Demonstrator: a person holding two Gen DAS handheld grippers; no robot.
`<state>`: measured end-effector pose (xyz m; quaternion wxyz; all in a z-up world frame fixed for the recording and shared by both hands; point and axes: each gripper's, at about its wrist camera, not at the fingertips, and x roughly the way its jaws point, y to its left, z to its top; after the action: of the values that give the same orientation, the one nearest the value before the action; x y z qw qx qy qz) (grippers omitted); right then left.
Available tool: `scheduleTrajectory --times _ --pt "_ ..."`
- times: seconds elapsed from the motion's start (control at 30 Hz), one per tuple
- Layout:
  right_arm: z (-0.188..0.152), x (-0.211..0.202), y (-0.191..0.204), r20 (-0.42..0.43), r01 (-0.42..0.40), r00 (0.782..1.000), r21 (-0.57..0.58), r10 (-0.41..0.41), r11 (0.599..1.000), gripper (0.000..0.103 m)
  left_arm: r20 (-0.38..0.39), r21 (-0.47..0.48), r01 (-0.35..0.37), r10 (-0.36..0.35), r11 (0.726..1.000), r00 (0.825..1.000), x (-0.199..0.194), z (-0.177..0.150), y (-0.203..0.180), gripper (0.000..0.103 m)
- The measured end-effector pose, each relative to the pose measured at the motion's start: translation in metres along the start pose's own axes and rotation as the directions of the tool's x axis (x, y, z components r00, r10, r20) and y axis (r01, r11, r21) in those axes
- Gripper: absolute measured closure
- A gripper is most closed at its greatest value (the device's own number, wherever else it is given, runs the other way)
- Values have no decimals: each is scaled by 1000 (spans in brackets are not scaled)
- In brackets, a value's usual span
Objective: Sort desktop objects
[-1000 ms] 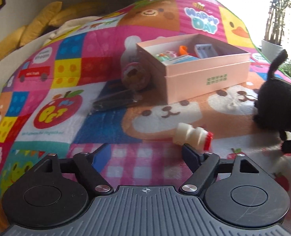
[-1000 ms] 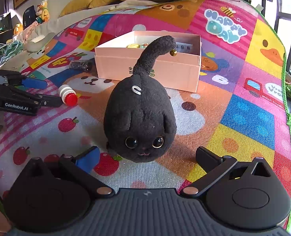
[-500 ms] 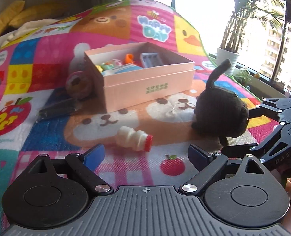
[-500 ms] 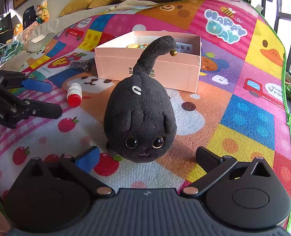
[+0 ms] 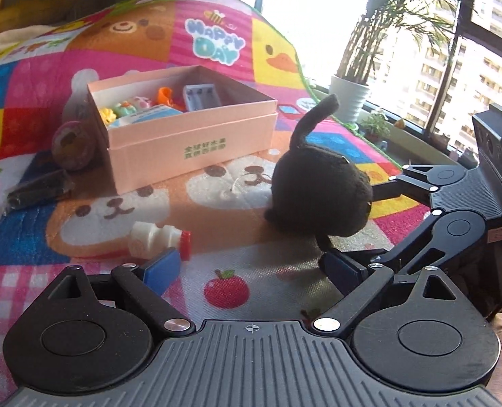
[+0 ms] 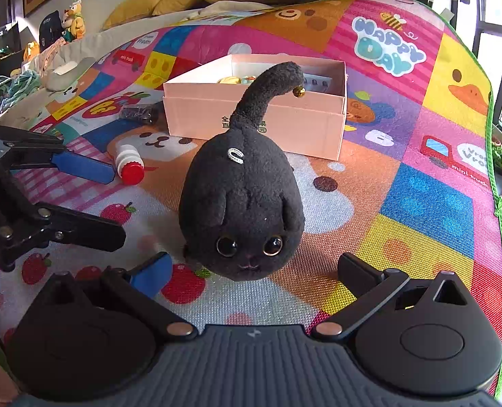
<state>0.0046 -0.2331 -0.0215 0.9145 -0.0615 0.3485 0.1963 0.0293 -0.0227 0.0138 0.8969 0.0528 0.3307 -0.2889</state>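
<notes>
Two grippers hang over a bright cartoon play mat (image 6: 430,203) with their fingers spread wide. The left gripper (image 5: 251,271) pinches nothing; the last two readings barely differ, so its fingers stand apart over a printed red apple. In its view a small white bottle with a red cap (image 5: 159,239) lies on its side at about ten o'clock, just beyond the blue fingertip (image 5: 161,269). The right gripper (image 6: 254,271) is equally spread, and a black plush cat (image 6: 242,203) sits just ahead at twelve o'clock, facing the camera, tail curled upward with a tiny gold bell at its tip. No pad touches the cat. Behind the cat, still at twelve o'clock, stands an open pink box (image 5: 189,135) holding several small colourful items. At nine o'clock from the box lie a round brownish toy (image 5: 72,146) and a dark wrapped packet (image 5: 37,190). From the right wrist view the left gripper shows at nine o'clock, its fingers near the bottle.
</notes>
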Motion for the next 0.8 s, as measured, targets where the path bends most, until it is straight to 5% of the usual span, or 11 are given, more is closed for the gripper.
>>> scheduleTrajectory --times 0.17,0.23,0.33,0.43,0.53,0.73,0.8 --pt "0 0 0 0 0 1000 0 0 1000 0 7 -8 -189 189 982 982 7 2 14 6" --pt "0 0 0 0 0 1000 0 0 1000 0 -12 -38 -214 213 976 977 12 3 23 7" --pt "1 0 1 -3 6 1000 0 -6 1000 0 -28 -76 -210 208 975 978 19 5 30 27" --pt "6 -3 3 -6 27 1000 9 -27 1000 0 -21 -66 -216 215 974 976 22 8 28 32" --pt "14 -11 3 34 30 999 12 -30 999 0 -22 -48 -218 217 975 976 21 9 23 53" --pt "33 -8 5 75 59 995 -4 -58 998 1 -36 -52 -211 209 976 977 12 3 10 53" --pt "37 -6 7 85 63 994 -11 -62 998 9 -41 -50 -217 215 975 976 8 -2 3 53"
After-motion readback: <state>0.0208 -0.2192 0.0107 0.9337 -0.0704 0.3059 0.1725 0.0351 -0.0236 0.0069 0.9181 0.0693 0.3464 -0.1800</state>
